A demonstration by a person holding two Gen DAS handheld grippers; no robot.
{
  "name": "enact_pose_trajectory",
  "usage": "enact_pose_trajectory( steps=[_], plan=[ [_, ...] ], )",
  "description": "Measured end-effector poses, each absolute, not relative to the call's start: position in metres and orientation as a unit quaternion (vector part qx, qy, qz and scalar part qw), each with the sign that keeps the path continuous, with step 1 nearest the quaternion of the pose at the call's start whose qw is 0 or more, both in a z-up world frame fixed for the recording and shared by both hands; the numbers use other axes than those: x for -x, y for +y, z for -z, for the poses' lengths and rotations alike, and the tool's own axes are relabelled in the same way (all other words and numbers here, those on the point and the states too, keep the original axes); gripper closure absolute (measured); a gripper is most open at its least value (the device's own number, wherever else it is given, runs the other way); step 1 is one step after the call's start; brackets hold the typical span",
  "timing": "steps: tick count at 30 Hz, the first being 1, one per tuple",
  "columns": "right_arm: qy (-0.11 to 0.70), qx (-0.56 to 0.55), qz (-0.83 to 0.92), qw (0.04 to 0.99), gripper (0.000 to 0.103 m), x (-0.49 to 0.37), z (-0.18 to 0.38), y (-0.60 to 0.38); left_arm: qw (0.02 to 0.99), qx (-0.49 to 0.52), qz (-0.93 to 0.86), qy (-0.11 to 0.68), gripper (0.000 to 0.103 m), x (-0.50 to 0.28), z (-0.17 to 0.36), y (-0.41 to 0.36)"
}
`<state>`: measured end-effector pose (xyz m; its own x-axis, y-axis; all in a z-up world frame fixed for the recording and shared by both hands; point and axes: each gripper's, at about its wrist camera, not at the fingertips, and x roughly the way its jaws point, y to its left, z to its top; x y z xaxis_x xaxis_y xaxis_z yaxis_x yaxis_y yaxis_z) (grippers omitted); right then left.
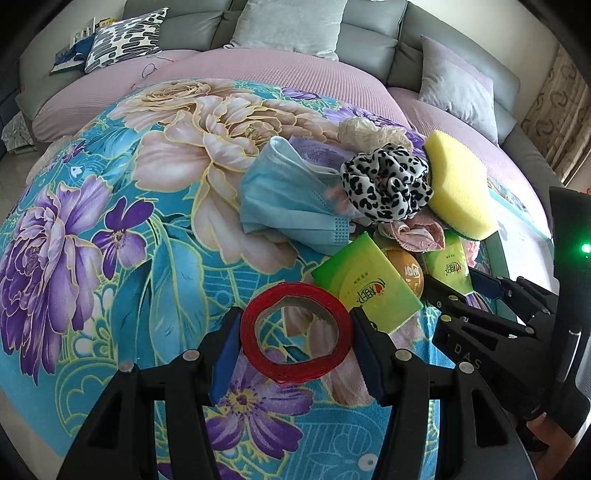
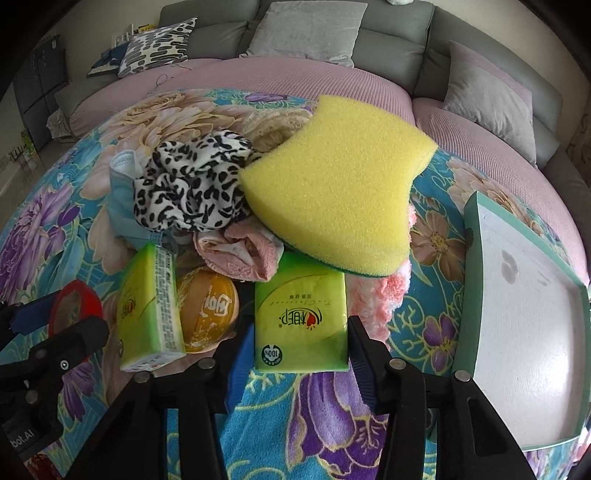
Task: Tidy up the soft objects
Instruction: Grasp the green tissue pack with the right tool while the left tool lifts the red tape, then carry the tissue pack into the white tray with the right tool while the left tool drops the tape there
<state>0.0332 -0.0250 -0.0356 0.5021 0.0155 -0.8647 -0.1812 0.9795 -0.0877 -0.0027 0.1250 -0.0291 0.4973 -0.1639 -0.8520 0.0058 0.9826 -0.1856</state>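
Note:
A pile of soft things lies on the floral cloth (image 1: 110, 229): a blue face mask (image 1: 284, 195), a leopard scrunchie (image 1: 384, 184), a yellow sponge (image 1: 458, 184), a pink cloth (image 2: 240, 251) and fluffy pink item (image 2: 376, 299). My left gripper (image 1: 295, 343) has its pads against both sides of a red tape roll (image 1: 295, 336). My right gripper (image 2: 301, 350) has its pads on both sides of a green tissue pack (image 2: 303, 314) under the sponge (image 2: 332, 192). A second green tissue pack (image 2: 147, 314) and a round orange item (image 2: 207, 310) lie to its left.
A teal-rimmed white tray (image 2: 524, 314) lies on the cloth at the right. A grey sofa with cushions (image 1: 288, 26) curves behind, with a pink cover (image 1: 258, 66) beyond the cloth. The left half of the cloth holds nothing.

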Motion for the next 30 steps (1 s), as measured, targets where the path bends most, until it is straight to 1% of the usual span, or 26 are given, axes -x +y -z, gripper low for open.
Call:
enact_pose_trajectory(
  steps=[6, 16, 24, 30],
  plan=[
    [0.496, 0.077, -0.063, 0.862, 0.053, -0.038, 0.037, -0.025, 0.861, 0.075, 0.045, 0.501, 0.044, 0.002, 0.029, 0.124],
    [0.506, 0.038, -0.07, 0.859, 0.053, -0.014, 0.028, -0.041, 0.869, 0.066, 0.035, 0.489, 0.044, 0.005, 0.016, 0.123],
    [0.49, 0.006, -0.063, 0.87, 0.053, 0.0, 0.006, -0.064, 0.879, 0.05, 0.034, 0.473, 0.044, 0.008, 0.0, 0.11],
    [0.459, -0.026, -0.035, 0.887, 0.053, 0.008, -0.019, -0.099, 0.887, 0.022, 0.041, 0.459, 0.044, 0.007, -0.019, 0.089]
  ],
)
